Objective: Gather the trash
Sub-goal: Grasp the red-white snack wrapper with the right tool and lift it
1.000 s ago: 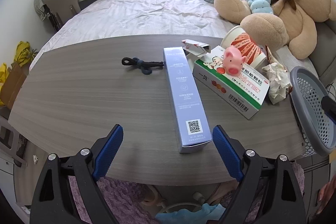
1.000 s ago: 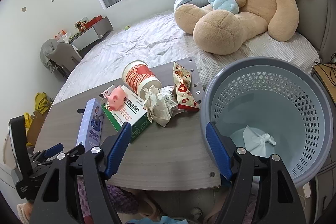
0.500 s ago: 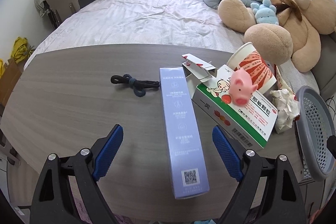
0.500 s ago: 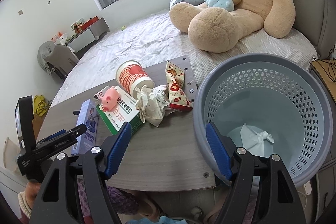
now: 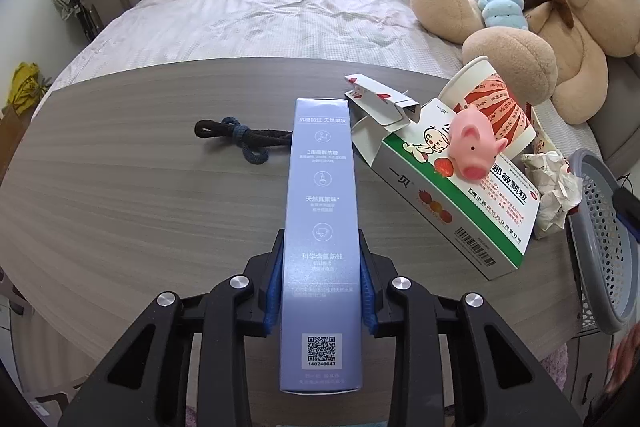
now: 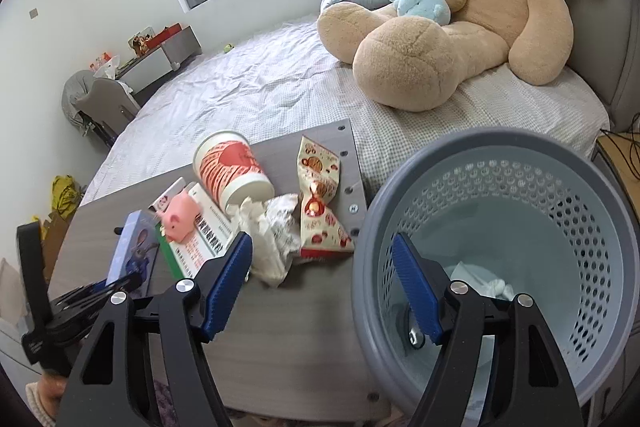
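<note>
A grey wood-grain desk (image 5: 120, 195) stood before the bed (image 5: 260, 15). At its right end sat the grey perforated basket (image 6: 520, 163), a white wad (image 6: 496, 285) lying inside. The right gripper (image 6: 322, 279) hung open, its right finger inside the basket rim. The left gripper (image 5: 321, 283) was clamped on the long pale-blue box (image 5: 320, 219), which pointed away along the desk. To that box's right lay the green-and-white medicine box (image 5: 460, 211) with a pink pig toy (image 5: 472, 143) on top, then the paper cup (image 6: 230, 167), crumpled paper (image 6: 272, 239) and snack wrapper (image 6: 320, 195). A dark cord (image 5: 236, 139) lay left.

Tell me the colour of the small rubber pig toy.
Pink; the left wrist view shows it best.
</note>
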{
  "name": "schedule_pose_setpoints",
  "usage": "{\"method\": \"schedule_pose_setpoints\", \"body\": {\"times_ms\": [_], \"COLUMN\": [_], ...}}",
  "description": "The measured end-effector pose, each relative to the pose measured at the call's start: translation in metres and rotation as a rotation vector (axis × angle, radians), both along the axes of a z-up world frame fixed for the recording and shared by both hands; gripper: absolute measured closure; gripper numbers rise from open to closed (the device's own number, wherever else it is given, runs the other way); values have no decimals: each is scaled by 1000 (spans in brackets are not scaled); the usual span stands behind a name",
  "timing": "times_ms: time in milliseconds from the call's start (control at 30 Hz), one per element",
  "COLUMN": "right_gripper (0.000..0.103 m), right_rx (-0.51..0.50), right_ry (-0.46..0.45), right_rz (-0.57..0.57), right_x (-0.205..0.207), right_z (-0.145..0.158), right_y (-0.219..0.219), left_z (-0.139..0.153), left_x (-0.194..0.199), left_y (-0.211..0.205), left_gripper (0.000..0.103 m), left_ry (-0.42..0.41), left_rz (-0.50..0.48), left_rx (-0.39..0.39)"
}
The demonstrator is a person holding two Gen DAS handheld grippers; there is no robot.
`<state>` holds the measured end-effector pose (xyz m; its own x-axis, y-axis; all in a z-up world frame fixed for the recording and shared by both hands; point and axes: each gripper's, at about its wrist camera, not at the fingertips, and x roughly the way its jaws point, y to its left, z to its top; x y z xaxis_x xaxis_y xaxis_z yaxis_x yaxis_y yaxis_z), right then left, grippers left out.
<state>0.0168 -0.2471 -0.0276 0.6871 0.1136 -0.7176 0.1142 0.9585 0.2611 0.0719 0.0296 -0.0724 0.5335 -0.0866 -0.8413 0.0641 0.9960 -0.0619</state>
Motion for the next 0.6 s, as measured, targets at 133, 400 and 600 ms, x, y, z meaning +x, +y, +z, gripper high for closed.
{"method": "schedule_pose_setpoints", "body": {"times_ms": [133, 400, 600], "right_gripper": [42, 69, 74], "right_rx": [-56, -140, -176], "right_ry": [15, 76, 122], "right_rz": [27, 75, 90], "right_x": [19, 51, 65], "right_z": [-1, -12, -21], "right_y": [6, 17, 23], "left_z": [12, 38, 48], "left_x": [-9, -23, -26], "left_y": [4, 4, 0], "left_gripper": [72, 72, 72], "left_ry": [-38, -116, -140], "left_rz": [3, -13, -32], "left_rx": [14, 17, 9]}}
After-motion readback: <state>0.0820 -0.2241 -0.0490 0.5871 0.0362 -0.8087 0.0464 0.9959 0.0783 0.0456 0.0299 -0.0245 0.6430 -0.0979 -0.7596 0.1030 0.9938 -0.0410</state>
